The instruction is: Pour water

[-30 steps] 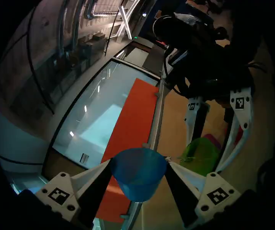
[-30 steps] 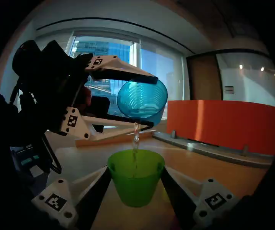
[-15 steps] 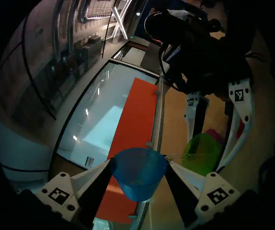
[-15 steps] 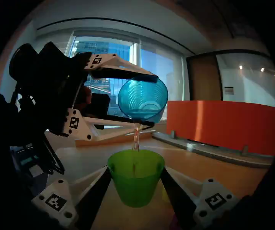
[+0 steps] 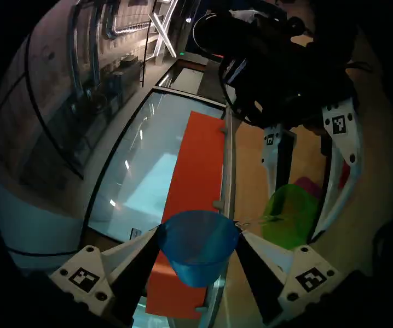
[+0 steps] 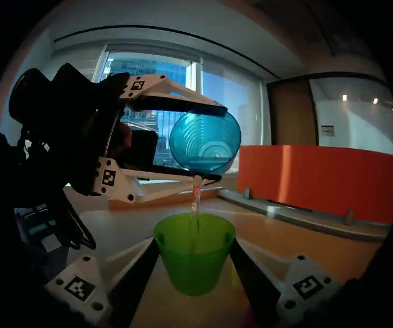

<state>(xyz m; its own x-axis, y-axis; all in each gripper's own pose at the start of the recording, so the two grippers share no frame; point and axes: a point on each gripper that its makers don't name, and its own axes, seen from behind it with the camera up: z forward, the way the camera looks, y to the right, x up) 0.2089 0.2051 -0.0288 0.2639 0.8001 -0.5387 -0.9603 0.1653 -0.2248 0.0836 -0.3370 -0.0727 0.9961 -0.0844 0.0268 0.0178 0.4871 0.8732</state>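
I think I am partway through pouring. My left gripper (image 5: pixel 198 236) squeezes the blue cup (image 5: pixel 196 259), tipped just above the green cup (image 6: pixel 194 268), which my right gripper (image 6: pixel 194 245) grips close in front. A thin water stream (image 6: pixel 195 198) falls in. Both cups are smooth, round, see-through plastic.

Left gripper view: green cup (image 5: pixel 290 214) sits partly behind a finger of right claw (image 5: pixel 296 221); pink obj (image 5: pixel 310 185) behind it is mostly covered, can't ID. Right gripper view: hand (image 6: pixel 121 140) on left claw (image 6: pixel 218 145) is a dark backlit blur, and water lvl in blue cup (image 6: pixel 203 141) can't be told.
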